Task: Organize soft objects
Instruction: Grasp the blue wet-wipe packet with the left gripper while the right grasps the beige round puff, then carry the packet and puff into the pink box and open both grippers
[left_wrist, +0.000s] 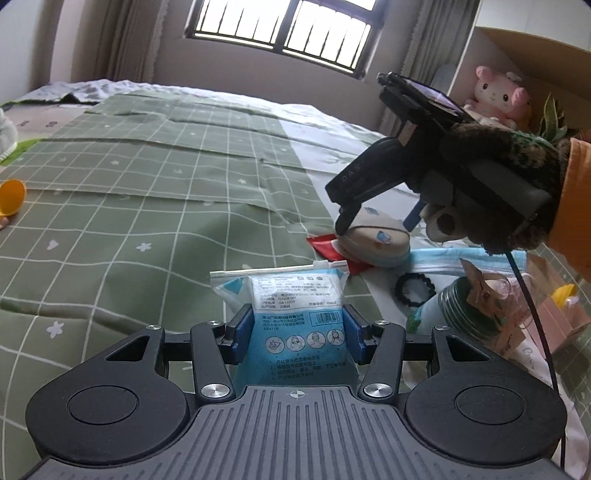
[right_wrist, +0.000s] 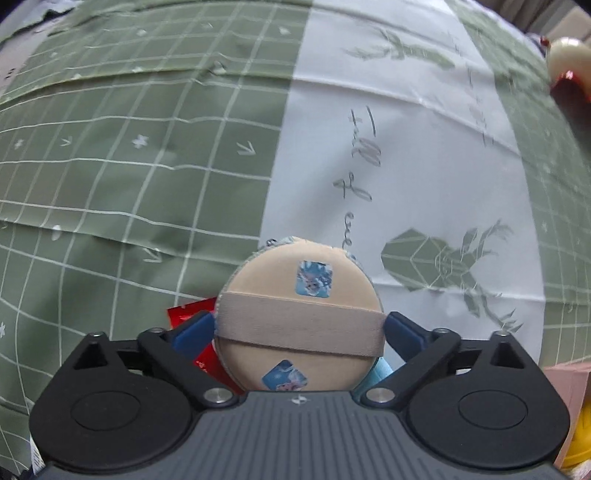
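Note:
My left gripper is shut on a blue and white mask pack; its blue pads press both sides of the zip bag, which stands above the green checked bedspread. A round beige puff with a band and small blue stickers lies further right, partly on a red packet. My right gripper, held by a hand in a furry brown cuff, points steeply down over it. In the right wrist view the puff sits between the wide-open fingers of the right gripper, the pads beside its edges.
To the right of the puff lie a blue face mask, a black scrunchie, a green-rimmed jar and pink boxes. A pink plush sits on a shelf at the back right. An orange cup lies far left.

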